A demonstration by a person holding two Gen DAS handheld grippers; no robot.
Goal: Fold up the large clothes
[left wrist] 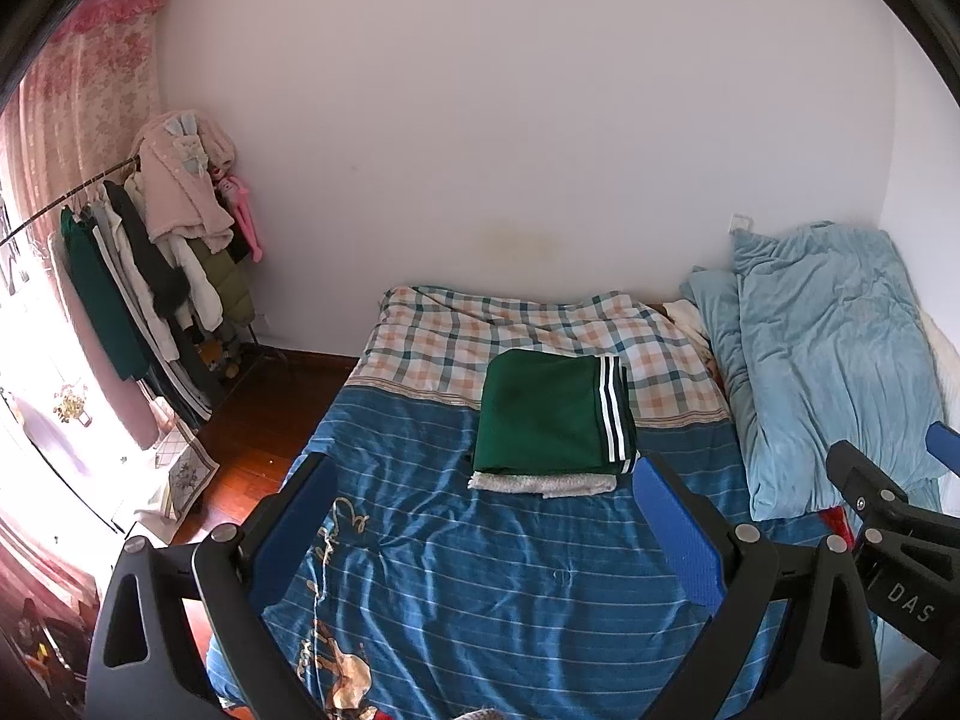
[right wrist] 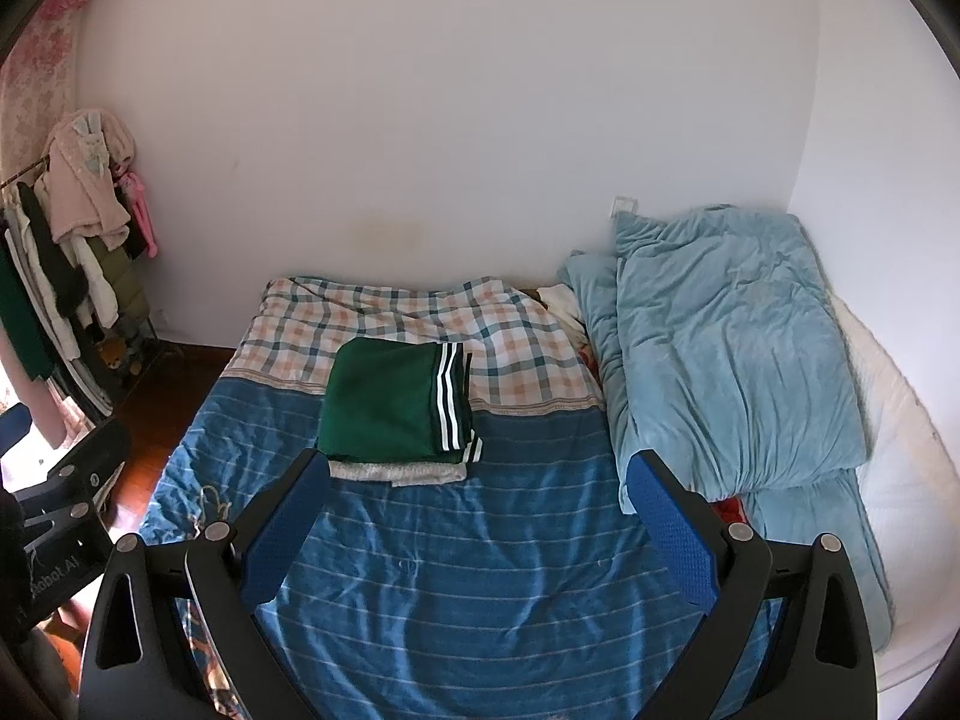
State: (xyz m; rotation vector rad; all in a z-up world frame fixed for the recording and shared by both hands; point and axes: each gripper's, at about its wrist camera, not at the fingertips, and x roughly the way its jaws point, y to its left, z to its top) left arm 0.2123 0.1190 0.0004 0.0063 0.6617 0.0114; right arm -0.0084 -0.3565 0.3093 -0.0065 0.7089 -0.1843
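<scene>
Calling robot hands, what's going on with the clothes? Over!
Left gripper open, empty. Right gripper open, empty. Green garment folded on bed, atop white layer. Nothing in the way.

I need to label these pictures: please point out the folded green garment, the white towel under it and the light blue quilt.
folded green garment (left wrist: 540, 414), left wrist view, plain top face.
white towel (left wrist: 540, 484), left wrist view, exposed front edge.
light blue quilt (right wrist: 732, 354), right wrist view, middle.

We see only a pale strip of the white garment (left wrist: 543, 483) under the folded green garment (left wrist: 549, 414); the rest is covered. The bed (left wrist: 480, 588) runs off the lower edge in both views. The right claw (left wrist: 888, 456) is cut by the left view's right edge. The light-blue quilt (right wrist: 738, 348) hides the bed's right side. Items under the clothes rack (left wrist: 150, 276) are too small to identify.
</scene>
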